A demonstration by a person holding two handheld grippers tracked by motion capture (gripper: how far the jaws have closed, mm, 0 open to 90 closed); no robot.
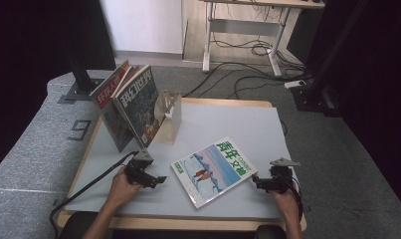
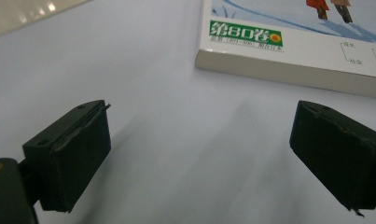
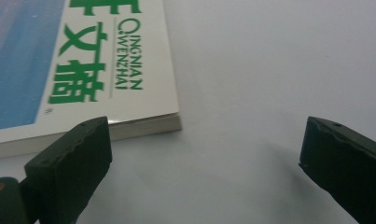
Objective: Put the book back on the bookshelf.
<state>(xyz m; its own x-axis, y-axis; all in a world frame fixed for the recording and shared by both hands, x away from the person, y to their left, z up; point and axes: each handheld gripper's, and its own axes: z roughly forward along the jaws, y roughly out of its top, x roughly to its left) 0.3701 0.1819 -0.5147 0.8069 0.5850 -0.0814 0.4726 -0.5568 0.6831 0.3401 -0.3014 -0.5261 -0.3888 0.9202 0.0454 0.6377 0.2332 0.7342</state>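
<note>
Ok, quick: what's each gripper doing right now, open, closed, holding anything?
Left gripper: open, empty, short of the magazine.
Right gripper: open, empty, by the magazine's corner.

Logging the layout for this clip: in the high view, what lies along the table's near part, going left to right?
Left tongs → flat magazine → right tongs.

We see a magazine with a blue and white snowy cover and big green letters. Beside it, each black tool sits over the pale grey desk.
</note>
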